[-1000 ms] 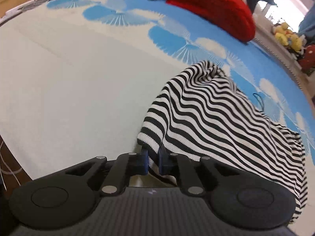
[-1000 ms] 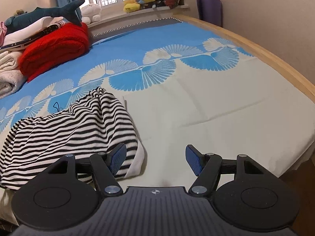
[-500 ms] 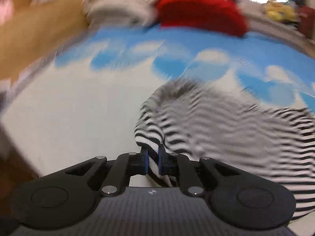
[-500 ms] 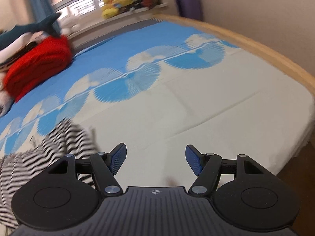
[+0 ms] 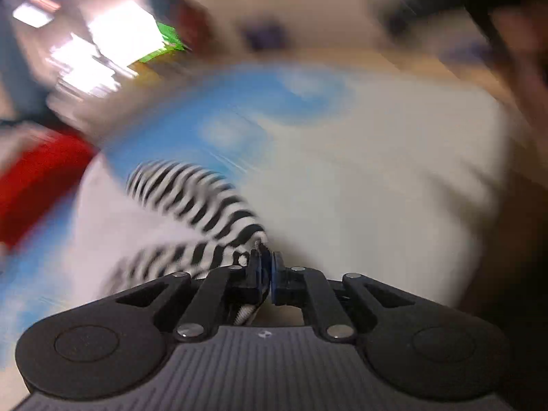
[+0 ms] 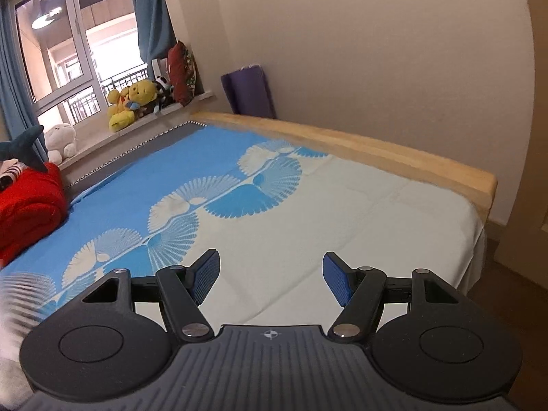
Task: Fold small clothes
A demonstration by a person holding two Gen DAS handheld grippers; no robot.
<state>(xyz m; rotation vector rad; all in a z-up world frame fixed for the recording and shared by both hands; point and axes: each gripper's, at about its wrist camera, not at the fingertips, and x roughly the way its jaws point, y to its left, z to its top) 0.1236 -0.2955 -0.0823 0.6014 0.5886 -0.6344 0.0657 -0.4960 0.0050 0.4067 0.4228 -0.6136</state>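
Left of bed [image 6: 342, 205] centre: striped garment [image 5: 205, 212] trails up-left from left gripper [image 5: 267, 274], jaws clamped on its edge. Right gripper [image 6: 270, 274] jaws wide, empty, garment at its far left; left hand nearer.

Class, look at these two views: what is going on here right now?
A person is folding clothes on a bed with a handheld gripper in each hand. The left gripper is shut on the edge of a black-and-white striped garment; the view is blurred. The right gripper is open and empty above the sheet. A red knit lies nearby.
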